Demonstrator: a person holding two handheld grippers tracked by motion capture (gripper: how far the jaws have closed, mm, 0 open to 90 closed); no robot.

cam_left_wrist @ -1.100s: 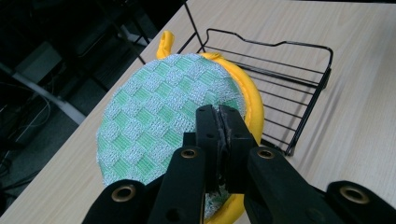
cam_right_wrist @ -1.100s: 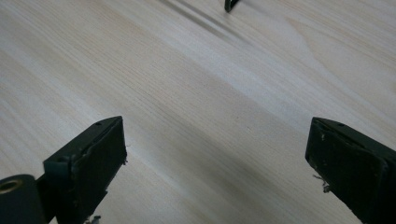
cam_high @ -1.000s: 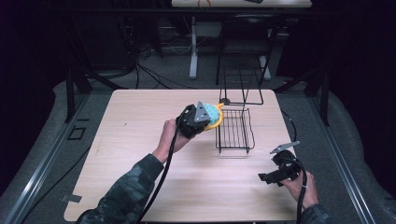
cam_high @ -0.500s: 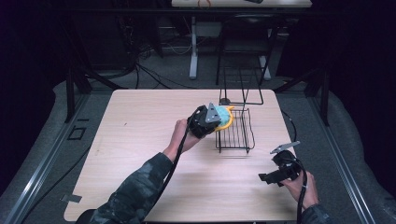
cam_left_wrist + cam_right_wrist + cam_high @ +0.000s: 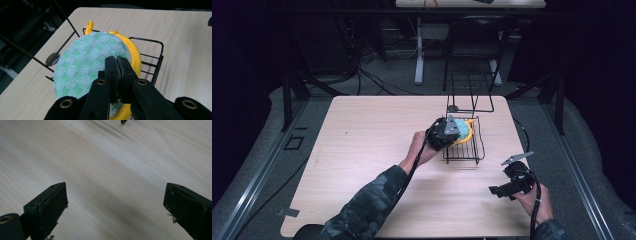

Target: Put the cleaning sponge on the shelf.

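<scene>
item: round pot holder [image 5: 87, 60], green-and-white check face, thick yellow border, yellow hanging loop at its far edge. location: held over the black wire basket [image 5: 478, 150] near the right edge of the table [image 5: 362, 150], not yet resting in it as far as we can judge. change noted: against the frames of a second ago, our left gripper [image 5: 448, 131] has carried the pot holder rightward and a little lower, from a place beside the basket's left wall to one above its open top; our right gripper [image 5: 512, 185] sits where it was, near the table's front right corner. meaning: we judge the carry nearly done, with the lowering and release left to do. grip: in the left gripper view the jaws are pinched together on the near rim of the pot holder, fabric pressed between the pads. in the right gripper view the jaws stand wide apart over bare wood, holding nothing. condition: cloth looks soft and quilted, flat, slightly tilted, unsoiled; its underside is hidden from us.
</scene>
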